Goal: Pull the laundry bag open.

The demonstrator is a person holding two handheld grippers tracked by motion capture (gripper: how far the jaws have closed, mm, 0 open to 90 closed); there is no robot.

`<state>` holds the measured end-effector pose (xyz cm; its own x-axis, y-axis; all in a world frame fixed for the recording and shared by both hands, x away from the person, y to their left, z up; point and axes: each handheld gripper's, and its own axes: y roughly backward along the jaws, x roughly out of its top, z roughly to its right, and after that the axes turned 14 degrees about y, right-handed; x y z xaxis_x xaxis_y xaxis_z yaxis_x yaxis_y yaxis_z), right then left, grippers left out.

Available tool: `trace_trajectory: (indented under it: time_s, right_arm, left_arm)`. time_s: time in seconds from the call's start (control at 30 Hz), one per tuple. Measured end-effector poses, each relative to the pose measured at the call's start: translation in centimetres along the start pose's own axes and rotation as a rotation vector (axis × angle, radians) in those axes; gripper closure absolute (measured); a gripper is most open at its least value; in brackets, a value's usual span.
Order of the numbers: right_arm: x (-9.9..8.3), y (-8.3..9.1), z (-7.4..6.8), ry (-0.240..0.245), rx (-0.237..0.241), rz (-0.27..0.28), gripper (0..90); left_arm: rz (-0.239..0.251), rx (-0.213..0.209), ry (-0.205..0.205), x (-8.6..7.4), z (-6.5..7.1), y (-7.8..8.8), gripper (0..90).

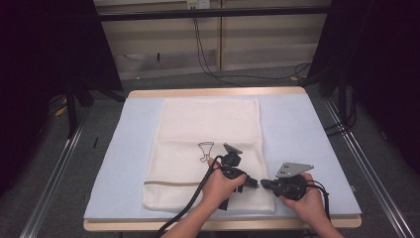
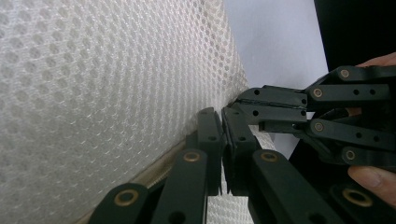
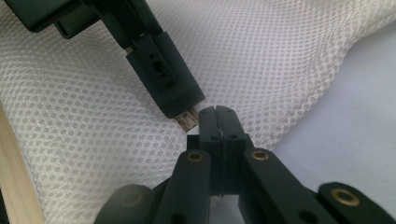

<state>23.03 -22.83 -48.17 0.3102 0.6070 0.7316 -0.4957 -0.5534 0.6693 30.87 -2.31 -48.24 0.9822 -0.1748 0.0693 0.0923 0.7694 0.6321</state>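
My left gripper [image 1: 247, 181] and right gripper [image 1: 264, 184] meet tip to tip at the near right edge of the white mesh laundry bag [image 1: 208, 153], which lies flat on the pale blue table cover [image 1: 317, 148]. Both pairs of jaws are closed, and each appears to pinch the bag's edge, with mesh emerging between the tips. Judged step: securing the edge for a fold or lift. Next move requires both grips to hold while the hands separate or rise together. How much fabric each grip holds is hidden. The small black print [image 1: 205, 150] is too small to identify.
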Motion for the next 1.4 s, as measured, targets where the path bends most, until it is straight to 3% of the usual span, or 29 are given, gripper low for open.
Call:
trace_trajectory:
  time_s: [0.23, 0.37, 0.6, 0.67, 0.7, 1.0, 1.37, 1.4]
  right_arm:
    - [-0.1, 0.0, -0.2, -0.004, -0.016, -0.002, 90.0]
    - [0.1, 0.0, -0.3, 0.021, -0.024, -0.011, 90.0]
    - [-0.1, 0.0, -0.2, -0.001, -0.016, -0.003, 90.0]
    - [-0.1, 0.0, -0.2, -0.009, -0.014, 0.002, 90.0]
    - [-0.1, 0.0, -0.1, -0.012, -0.016, 0.002, 90.0]
    - [-0.2, 0.0, -0.1, -0.023, -0.009, 0.007, 90.0]
    - [-0.3, 0.0, 0.0, -0.03, -0.003, 0.014, 90.0]
    - [-0.3, 0.0, 0.0, -0.031, -0.003, 0.014, 90.0]
  left_arm:
    - [0.007, -0.002, -0.009, 0.0, -0.3, 0.7, 87.5]
    - [0.012, 0.005, -0.014, 0.0, -0.5, 1.4, 87.6]
    - [0.004, -0.018, -0.001, 0.0, -0.8, 1.9, 87.6]
    - [0.005, 0.002, -0.014, 0.1, -0.9, 2.1, 87.6]
    - [0.013, -0.006, 0.0, 0.0, -0.9, 2.1, 87.6]
    - [0.02, 0.011, -0.013, 0.1, -1.4, 3.5, 87.7]
    - [0.007, -0.017, 0.01, 0.1, -2.9, 5.3, 87.6]
    - [0.009, -0.005, 0.003, 0.1, -3.0, 5.3, 87.7]
